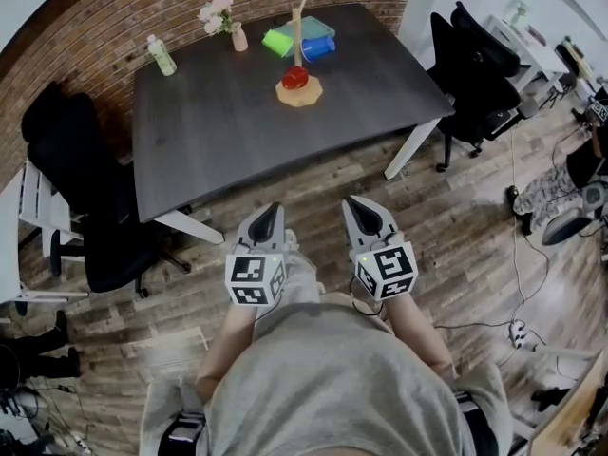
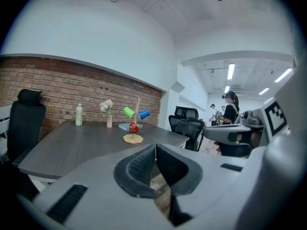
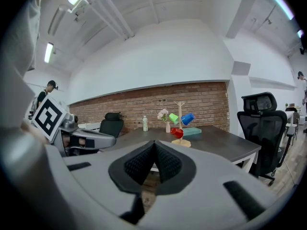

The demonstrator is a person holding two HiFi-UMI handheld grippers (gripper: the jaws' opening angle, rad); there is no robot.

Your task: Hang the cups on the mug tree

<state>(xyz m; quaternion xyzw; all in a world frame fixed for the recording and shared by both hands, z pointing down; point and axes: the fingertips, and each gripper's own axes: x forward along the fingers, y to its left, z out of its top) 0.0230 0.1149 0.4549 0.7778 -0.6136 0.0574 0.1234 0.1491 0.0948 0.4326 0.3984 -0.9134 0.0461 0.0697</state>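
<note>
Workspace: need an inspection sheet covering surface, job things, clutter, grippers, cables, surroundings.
Surface: dark table, mostly bare, everything on it sits at the far end.
Job's things: mug tree upright; green cup and blue cup hang high, red cup low, just above the base. No loose cups seen.
Clutter: bottle, vase of flowers, flat teal book behind the tree.
Grippers: left gripper and right gripper both shut, empty, held over the floor short of the table.
Cables: cables and a power strip on the floor at right.
Surroundings: brick wall, black chairs, wood floor, people in the background.
</note>
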